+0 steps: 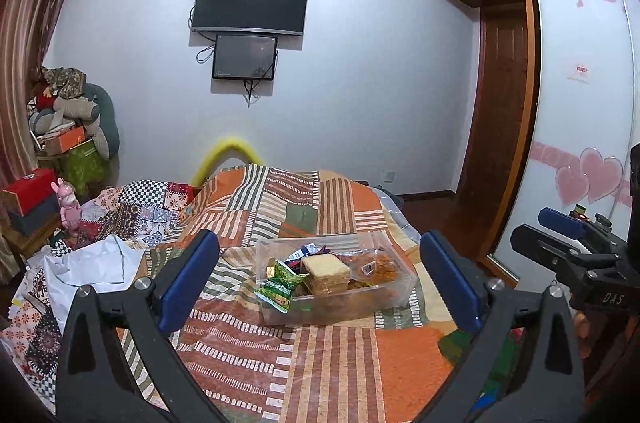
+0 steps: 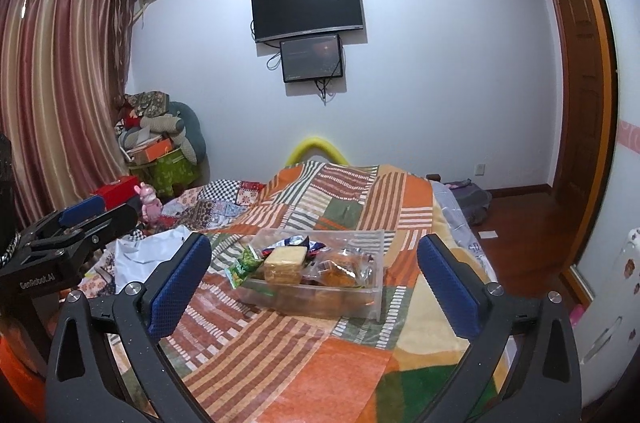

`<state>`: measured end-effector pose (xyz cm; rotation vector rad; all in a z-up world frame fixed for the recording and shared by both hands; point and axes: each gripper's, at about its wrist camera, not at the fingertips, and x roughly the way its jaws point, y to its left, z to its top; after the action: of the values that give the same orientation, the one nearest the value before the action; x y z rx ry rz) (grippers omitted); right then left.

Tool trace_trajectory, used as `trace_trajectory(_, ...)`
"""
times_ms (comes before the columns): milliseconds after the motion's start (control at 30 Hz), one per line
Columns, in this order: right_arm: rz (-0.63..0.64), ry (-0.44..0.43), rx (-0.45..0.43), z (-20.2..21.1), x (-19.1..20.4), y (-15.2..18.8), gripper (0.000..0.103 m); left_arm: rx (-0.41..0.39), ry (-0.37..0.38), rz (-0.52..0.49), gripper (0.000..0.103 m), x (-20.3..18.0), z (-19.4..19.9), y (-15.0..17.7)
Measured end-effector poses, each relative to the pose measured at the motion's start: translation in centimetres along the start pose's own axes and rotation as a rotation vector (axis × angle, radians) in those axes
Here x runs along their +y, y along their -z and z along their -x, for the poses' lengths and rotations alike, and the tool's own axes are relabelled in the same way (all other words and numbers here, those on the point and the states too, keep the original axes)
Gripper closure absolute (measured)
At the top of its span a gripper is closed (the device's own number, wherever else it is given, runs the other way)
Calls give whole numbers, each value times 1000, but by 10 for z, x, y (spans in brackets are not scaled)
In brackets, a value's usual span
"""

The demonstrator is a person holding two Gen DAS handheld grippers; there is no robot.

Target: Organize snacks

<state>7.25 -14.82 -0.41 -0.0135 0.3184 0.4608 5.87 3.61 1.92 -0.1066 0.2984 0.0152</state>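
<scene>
A clear plastic box (image 1: 394, 297) (image 2: 374, 293) sits on the patchwork bedspread (image 1: 340, 363) (image 2: 288, 355). It holds several snacks: a green packet (image 1: 280, 287) (image 2: 244, 265) hanging over its left rim, a wrapped stack of pale wafers (image 1: 326, 273) (image 2: 284, 263), and orange pastry packs (image 1: 378, 269) (image 2: 340, 271). My left gripper (image 1: 320, 287) is open and empty, well short of the box. My right gripper (image 2: 316, 287) is open and empty, also short of it. Each gripper shows at the edge of the other's view, the right one (image 1: 568, 235) and the left one (image 2: 80, 219).
A white cloth (image 1: 92, 263) (image 2: 148, 255) and a patterned quilt (image 1: 140, 211) lie on the bed's left. A pink toy (image 1: 70, 211) (image 2: 150, 205) and a red box (image 1: 30, 189) stand beyond. A wardrobe (image 1: 580, 103) and wooden floor (image 2: 520, 223) are on the right.
</scene>
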Motion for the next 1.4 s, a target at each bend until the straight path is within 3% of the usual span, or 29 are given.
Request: trace_trajectory(1400, 1, 2, 2, 5, -2, -1, 0, 20, 27, 5, 0, 1, -5, 5)
